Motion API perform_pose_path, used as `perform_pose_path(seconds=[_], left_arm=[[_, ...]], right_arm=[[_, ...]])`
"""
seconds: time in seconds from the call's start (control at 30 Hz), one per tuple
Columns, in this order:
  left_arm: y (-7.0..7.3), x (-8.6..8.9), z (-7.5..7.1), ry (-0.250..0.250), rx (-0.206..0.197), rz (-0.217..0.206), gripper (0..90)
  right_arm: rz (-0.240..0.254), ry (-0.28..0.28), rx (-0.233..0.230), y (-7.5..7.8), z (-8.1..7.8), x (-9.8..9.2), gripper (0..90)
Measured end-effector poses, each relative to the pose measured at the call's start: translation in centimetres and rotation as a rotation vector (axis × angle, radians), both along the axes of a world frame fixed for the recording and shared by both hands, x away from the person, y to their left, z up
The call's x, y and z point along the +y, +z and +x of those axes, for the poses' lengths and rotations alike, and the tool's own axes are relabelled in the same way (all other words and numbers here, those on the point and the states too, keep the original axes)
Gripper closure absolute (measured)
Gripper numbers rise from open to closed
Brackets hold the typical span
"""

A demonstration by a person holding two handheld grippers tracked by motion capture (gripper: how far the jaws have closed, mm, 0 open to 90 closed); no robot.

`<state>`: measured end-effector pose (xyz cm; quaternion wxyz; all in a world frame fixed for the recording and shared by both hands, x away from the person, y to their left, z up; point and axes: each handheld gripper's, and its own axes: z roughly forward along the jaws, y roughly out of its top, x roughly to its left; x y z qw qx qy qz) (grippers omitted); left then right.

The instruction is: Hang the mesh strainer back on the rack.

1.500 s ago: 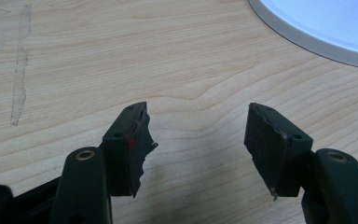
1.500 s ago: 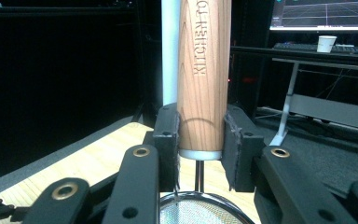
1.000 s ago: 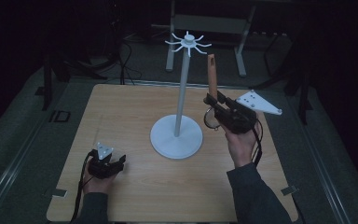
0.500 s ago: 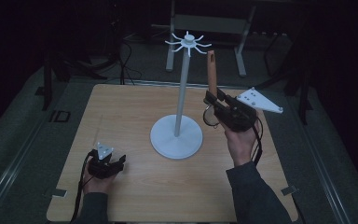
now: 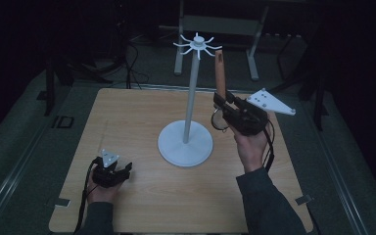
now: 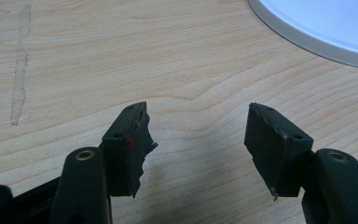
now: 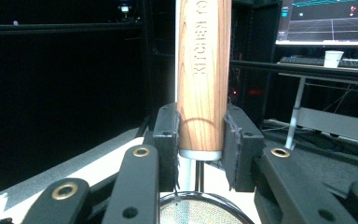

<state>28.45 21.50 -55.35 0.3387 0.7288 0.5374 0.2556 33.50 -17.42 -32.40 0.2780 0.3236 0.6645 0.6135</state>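
High view: right tool (image 5: 221, 100) clamps strainer (image 5: 220, 73) (beside stand (image 5: 190, 100)); left tool (image 5: 122, 171) gapes empty.

Both grippers are black: the left gripper (image 6: 198, 144) has torn-edged pads (image 6: 137, 140) and brass-ringed screw holes; the right gripper (image 7: 200, 140) too. Dark sleeves (image 5: 269, 205) cover the forearms.

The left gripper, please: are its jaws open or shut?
Open. The left gripper rests low over the table, with bare wood showing between its parted jaws.
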Motion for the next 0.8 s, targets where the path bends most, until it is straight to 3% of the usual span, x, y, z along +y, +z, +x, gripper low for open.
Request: perform_pose_path(seconds=[0.8], left_arm=[[0.0, 0.0, 0.0, -0.001, 0.000, 0.001, 40.1]], right_arm=[[0.003, 0.042, 0.054, 0.1, 1.6, 0.5, 69.4]])
